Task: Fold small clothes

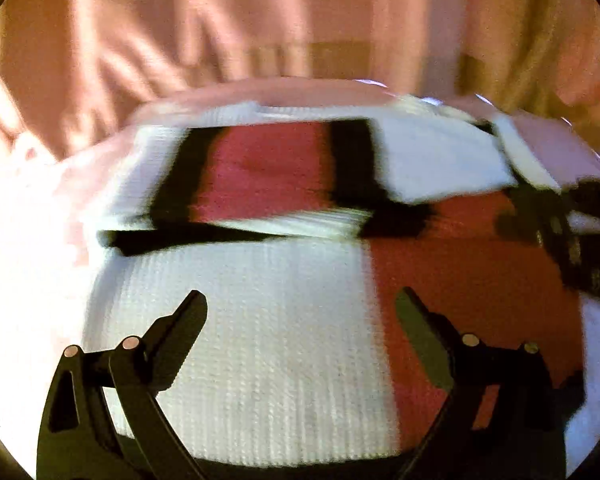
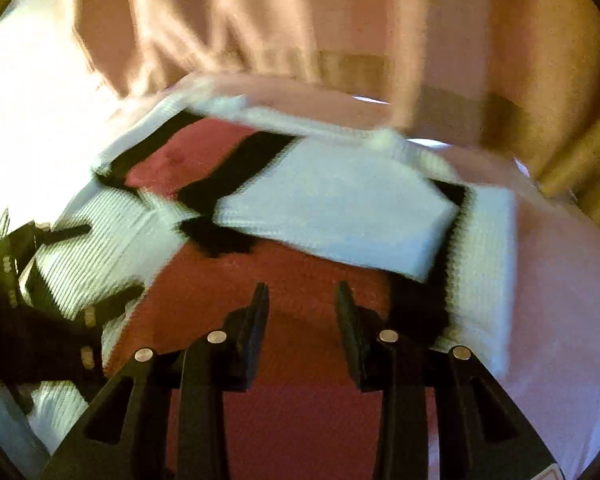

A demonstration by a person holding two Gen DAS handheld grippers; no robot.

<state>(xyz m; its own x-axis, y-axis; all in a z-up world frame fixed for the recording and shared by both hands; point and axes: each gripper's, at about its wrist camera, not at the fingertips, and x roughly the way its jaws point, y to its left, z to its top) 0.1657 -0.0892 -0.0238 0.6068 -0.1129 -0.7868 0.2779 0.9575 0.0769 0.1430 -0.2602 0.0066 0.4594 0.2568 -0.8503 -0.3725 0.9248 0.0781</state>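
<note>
Garment [image 1: 260, 340]: ribbed knit in white, red and black blocks — folded flaps on top, lying on pink cloth [image 2: 560, 280].
Left gripper [image 1: 300, 304]: fingers wide apart, nothing clamped.
Right gripper [image 2: 302, 296]: black fingers parted — empty above the red panel.

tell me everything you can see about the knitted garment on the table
The knitted garment is a ribbed knit in white and red blocks with black bands. It lies partly folded on a pale pink surface, a white flap doubled back over the red middle, a thick white ribbed edge on one side. Both views are motion-blurred, so fine detail is unclear. The left gripper and right gripper are over it with jaws apart and nothing between them.
</note>
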